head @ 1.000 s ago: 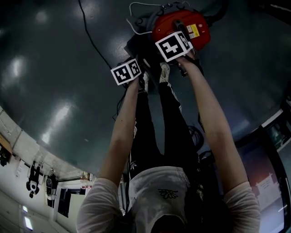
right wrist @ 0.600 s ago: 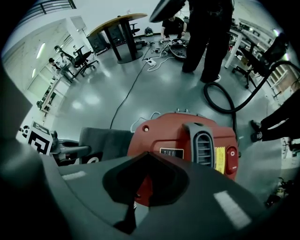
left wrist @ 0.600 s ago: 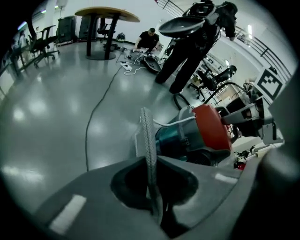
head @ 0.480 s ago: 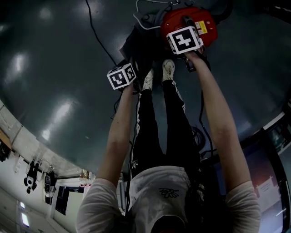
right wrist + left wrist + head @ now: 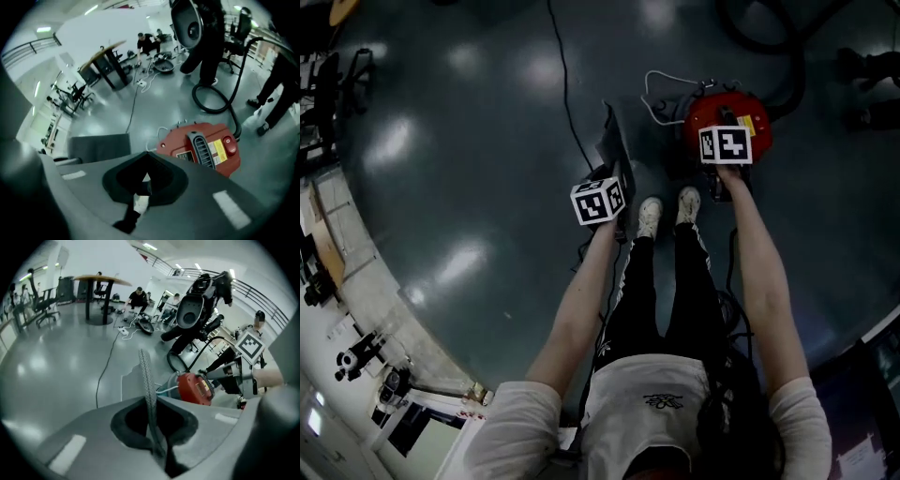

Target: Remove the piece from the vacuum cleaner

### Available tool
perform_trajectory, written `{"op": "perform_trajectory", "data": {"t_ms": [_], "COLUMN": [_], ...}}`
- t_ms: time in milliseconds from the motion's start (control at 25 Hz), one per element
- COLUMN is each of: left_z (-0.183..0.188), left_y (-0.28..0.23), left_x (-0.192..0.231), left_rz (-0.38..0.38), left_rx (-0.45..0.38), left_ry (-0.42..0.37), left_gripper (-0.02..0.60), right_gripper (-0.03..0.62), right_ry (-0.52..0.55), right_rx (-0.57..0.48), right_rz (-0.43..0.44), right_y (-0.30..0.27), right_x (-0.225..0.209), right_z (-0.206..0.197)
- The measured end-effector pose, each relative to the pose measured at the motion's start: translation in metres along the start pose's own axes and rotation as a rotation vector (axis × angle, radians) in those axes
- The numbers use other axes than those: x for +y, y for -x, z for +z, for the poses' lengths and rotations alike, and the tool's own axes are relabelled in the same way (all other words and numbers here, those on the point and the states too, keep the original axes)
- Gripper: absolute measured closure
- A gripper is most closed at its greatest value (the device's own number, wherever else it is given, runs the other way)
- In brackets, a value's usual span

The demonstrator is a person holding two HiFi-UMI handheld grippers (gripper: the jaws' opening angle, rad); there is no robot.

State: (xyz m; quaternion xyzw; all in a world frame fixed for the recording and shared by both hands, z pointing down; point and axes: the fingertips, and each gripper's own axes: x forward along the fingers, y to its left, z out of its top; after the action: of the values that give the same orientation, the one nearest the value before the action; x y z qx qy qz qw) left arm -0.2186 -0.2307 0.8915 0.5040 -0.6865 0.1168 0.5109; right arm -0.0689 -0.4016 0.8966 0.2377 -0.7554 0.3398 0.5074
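Note:
The red vacuum cleaner [image 5: 711,111] stands on the dark floor just ahead of my feet, its black hose [image 5: 769,52] curling away behind it. It also shows as the red vacuum cleaner [image 5: 194,387] and, from above, the red vacuum cleaner [image 5: 201,143]. My left gripper [image 5: 602,200] is left of it, shut on a thin flat grey piece [image 5: 614,148]. Edge-on, the piece [image 5: 147,378] rises between the jaws of the left gripper [image 5: 151,411]. The flat piece [image 5: 99,147] sits apart from the vacuum. My right gripper [image 5: 727,145] hovers over the vacuum's top; the right gripper [image 5: 144,180] looks shut with nothing in it.
A black cable [image 5: 562,84] runs across the floor and a white cord [image 5: 661,89] loops beside the vacuum. My shoes [image 5: 651,216] are between the grippers. A round table [image 5: 101,282], chairs [image 5: 42,305], seated people [image 5: 138,296] and a tall black machine [image 5: 197,310] stand farther off.
The view has pulled back and the vacuum looks farther away. My left gripper has moved left, away from the vacuum, with the flat piece. The right gripper stays over the vacuum's top.

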Motion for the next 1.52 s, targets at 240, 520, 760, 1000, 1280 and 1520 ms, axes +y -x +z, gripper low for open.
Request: {"op": "perform_trajectory", "data": {"t_ms": [240, 520, 760, 1000, 1280, 1520], "left_z": [0.073, 0.218, 0.281, 0.287, 0.280, 0.273], "left_y": [0.090, 0.237, 0.349, 0.391, 0.404, 0.417], "left_x": [-0.025, -0.092, -0.137, -0.154, -0.155, -0.167], "left_rz": [-0.028, -0.133, -0.175, -0.168, -0.153, -0.143], "left_rx": [-0.257, -0.679, -0.942, -1.027, -1.027, -1.056], "left_ry": [-0.147, -0.269, -0.344, -0.369, -0.359, -0.396], "left_gripper": [0.572, 0.572, 0.571, 0.571, 0.571, 0.571], "right_gripper": [0.571, 0.571, 0.571, 0.571, 0.572, 0.572], "right_ry": [0.034, 0.146, 0.224, 0.291, 0.362, 0.418], "right_rx": [-0.323, -0.664, -0.925, -1.093, -1.065, -1.057], "right_rz": [0.052, 0.148, 0.181, 0.155, 0.208, 0.193], "right_y": [0.098, 0.246, 0.378, 0.437, 0.435, 0.435], "right_x": [0.061, 0.130, 0.163, 0.179, 0.206, 0.213], "right_z": [0.027, 0.064, 0.126, 0.142, 0.124, 0.112]}}
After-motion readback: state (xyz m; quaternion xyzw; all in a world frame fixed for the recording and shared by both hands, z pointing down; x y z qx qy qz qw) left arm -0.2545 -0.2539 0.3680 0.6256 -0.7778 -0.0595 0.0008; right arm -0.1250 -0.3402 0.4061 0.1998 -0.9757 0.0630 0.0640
